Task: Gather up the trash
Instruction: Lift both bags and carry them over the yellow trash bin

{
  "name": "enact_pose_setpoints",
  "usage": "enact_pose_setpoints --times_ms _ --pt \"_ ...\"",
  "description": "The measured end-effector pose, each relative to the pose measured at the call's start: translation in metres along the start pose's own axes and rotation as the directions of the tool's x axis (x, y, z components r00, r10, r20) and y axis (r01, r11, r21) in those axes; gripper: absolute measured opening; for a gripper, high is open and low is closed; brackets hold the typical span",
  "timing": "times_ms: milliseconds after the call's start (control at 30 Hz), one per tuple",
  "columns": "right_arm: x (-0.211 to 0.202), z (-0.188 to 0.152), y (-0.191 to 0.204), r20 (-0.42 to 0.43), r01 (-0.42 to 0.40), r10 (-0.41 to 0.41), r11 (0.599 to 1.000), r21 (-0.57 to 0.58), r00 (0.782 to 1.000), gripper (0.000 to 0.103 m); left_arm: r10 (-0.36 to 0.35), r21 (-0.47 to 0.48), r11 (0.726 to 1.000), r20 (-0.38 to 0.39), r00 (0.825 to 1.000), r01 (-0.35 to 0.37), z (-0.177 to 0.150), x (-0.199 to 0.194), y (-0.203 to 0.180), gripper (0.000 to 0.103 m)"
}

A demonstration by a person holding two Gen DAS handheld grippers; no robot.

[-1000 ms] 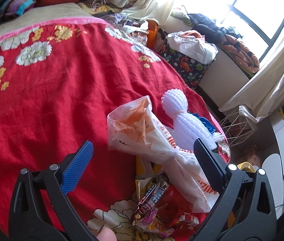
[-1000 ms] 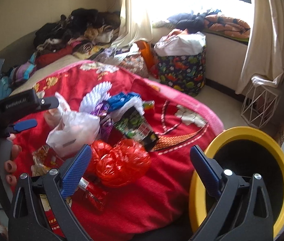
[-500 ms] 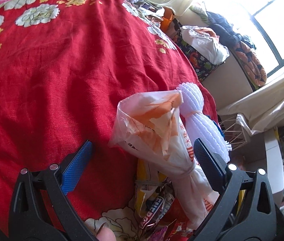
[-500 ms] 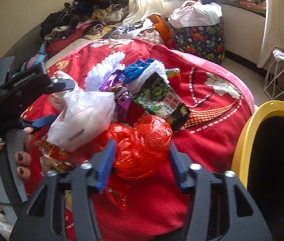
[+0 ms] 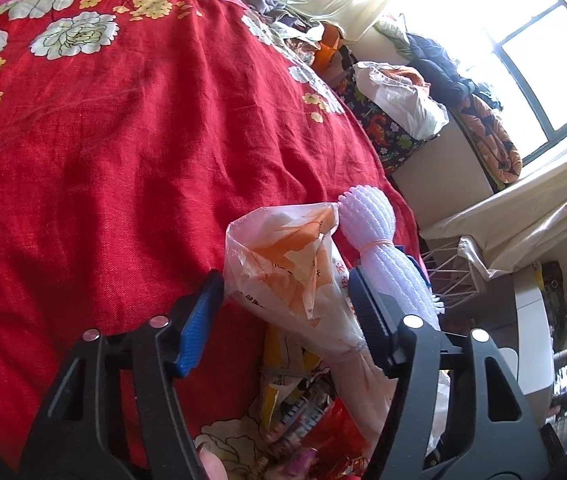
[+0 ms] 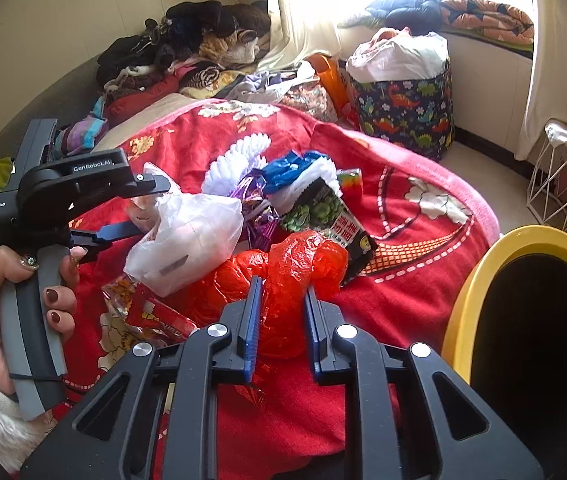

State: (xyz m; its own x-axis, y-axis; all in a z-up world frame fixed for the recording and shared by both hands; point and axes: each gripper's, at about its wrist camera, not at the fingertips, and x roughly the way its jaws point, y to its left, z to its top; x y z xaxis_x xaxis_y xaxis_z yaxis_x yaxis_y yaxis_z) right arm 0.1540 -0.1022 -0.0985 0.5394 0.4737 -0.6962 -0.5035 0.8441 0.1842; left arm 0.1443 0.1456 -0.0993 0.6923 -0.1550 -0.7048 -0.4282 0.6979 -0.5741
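Observation:
A heap of trash lies on the red flowered bedspread (image 5: 103, 160). In the left wrist view a white and orange plastic bag (image 5: 279, 256) stands between the fingers of my left gripper (image 5: 285, 280). Its jaws are closing and the pads just reach the bag's sides without squeezing it. The right wrist view shows that left gripper (image 6: 155, 208) in a person's hand, around the white bag (image 6: 191, 232). My right gripper (image 6: 283, 286) is closing, its pads pressed on a crumpled red plastic bag (image 6: 307, 256).
A yellow-rimmed bin (image 6: 459, 300) stands right of the bed. A white foam net (image 5: 367, 220), a green snack packet (image 6: 323, 216) and wrappers (image 5: 303, 400) lie in the heap. A dinosaur-print basket (image 6: 403, 112) and a wire basket (image 6: 563, 184) stand by the window.
The right gripper's jaws went from wide apart to clamped on the red bag. The left gripper edged toward the white bag and its jaws narrowed around it.

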Motion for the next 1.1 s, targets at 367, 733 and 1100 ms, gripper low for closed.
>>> enact_pose_setpoints --times_ms 367,733,1100 --pt "-0.028 0.004 -0.004 0.069 0.036 -0.037 0.999 0.012 0.997 0.018 -0.093 0.042 0.995 0.093 0.991 0.089 0.005 -0.041 -0.015 0.042" --pt "-0.06 0.007 -0.02 0.155 0.061 -0.07 0.996 0.061 0.985 0.018 -0.171 0.117 0.981 0.165 0.971 0.153 0.009 -0.078 -0.043 0.041" --pt "-0.088 0.005 -0.044 0.213 0.106 -0.129 0.988 0.114 0.969 0.018 -0.211 0.21 0.962 0.172 0.962 0.173 -0.005 -0.09 -0.074 0.041"
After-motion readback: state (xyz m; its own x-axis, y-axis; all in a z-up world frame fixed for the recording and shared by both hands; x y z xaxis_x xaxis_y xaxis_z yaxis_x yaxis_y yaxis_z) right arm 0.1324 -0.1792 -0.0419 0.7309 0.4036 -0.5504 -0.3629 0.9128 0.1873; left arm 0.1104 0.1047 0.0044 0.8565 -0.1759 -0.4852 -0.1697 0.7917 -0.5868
